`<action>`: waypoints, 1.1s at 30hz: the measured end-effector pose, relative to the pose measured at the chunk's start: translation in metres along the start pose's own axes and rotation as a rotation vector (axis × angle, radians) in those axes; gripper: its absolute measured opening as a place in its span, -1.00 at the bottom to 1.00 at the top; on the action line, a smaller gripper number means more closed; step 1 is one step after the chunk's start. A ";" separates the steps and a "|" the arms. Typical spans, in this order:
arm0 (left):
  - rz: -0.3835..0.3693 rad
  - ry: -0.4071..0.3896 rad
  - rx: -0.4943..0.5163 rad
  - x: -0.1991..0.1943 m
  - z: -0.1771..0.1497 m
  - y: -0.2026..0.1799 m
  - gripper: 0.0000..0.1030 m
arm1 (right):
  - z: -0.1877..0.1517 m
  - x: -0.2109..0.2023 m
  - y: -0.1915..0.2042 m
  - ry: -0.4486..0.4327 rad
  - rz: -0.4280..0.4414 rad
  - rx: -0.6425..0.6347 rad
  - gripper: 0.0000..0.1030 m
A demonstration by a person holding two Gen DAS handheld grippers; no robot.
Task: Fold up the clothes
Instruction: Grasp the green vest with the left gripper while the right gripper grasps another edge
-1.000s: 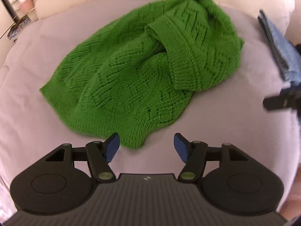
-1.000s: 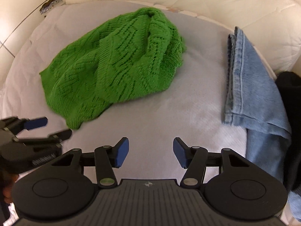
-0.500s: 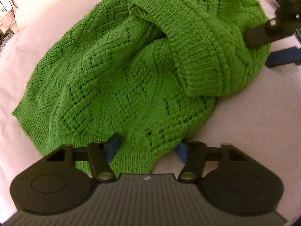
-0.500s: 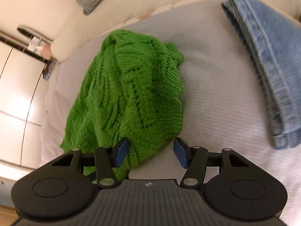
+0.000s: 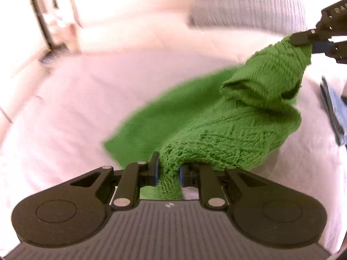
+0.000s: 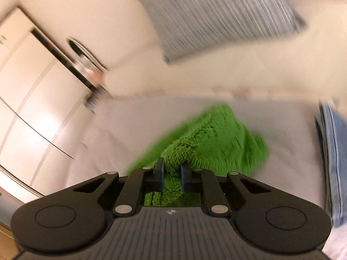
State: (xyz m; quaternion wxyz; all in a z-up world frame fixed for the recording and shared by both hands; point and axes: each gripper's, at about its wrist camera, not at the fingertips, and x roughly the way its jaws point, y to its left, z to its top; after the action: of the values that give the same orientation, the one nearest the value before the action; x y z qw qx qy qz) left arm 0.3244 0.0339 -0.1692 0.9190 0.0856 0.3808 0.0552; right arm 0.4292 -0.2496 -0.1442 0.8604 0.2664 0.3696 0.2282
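Both claws are clamped on the green knitted sweater (image 5: pixel 227 134): the left gripper (image 5: pixel 168 171) pinches a bunched fold of knit between its blue-padded fingers (image 5: pixel 155 169), its jaws drawn narrow around the cloth, and the right gripper (image 6: pixel 172 174) grips another thick wad of the same garment in the same narrow way. Beneath them spreads the bed (image 5: pixel 65 112), covered by a pale sheet, with a cream padded edge running across its far side. On that far side leans a grey striped pillow (image 6: pixel 214 15), blurred in both views. To the left, in the right wrist view, stands a white cabinet (image 6: pixel 28 99) with flat panelled fronts and thin dark seams. The sweater lies in the middle of the sheet, part of it flat and part of it lifted off the surface; in the left wrist view it rises from the near fingers in a slack ridge to a peak at the upper right, where the other claw (image 5: pixel 312 41) holds it clear of the sheet, and a ribbed tubular opening gapes just below that peak. Folded blue jeans (image 6: pixel 334 151) lie along the right edge of the bed, apart from the sweater. Much of both views is smeared by motion, so fine detail of the knit pattern cannot be read.
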 end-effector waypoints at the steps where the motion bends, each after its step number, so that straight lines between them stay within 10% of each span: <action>1: 0.015 -0.022 -0.023 -0.018 -0.001 0.010 -0.75 | 0.006 -0.008 0.011 -0.028 0.018 -0.016 -0.72; 8: 0.140 -0.174 -0.172 -0.161 -0.043 0.073 -0.75 | 0.005 -0.065 0.103 -0.140 0.192 -0.100 -0.73; 18: 0.338 -0.196 -0.474 -0.403 -0.209 0.159 -0.75 | -0.075 -0.148 0.217 -0.095 0.444 -0.129 -0.73; 33: 0.559 -0.077 -0.813 -0.631 -0.408 0.094 -0.75 | -0.267 -0.237 0.374 0.226 0.704 -0.331 -0.73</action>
State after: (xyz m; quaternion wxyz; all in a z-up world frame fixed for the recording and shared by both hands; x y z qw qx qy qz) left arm -0.4128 0.0674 0.0019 0.8414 -0.1791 0.2568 0.4406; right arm 0.0059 -0.0301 0.0563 0.7150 0.2076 0.3065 0.5931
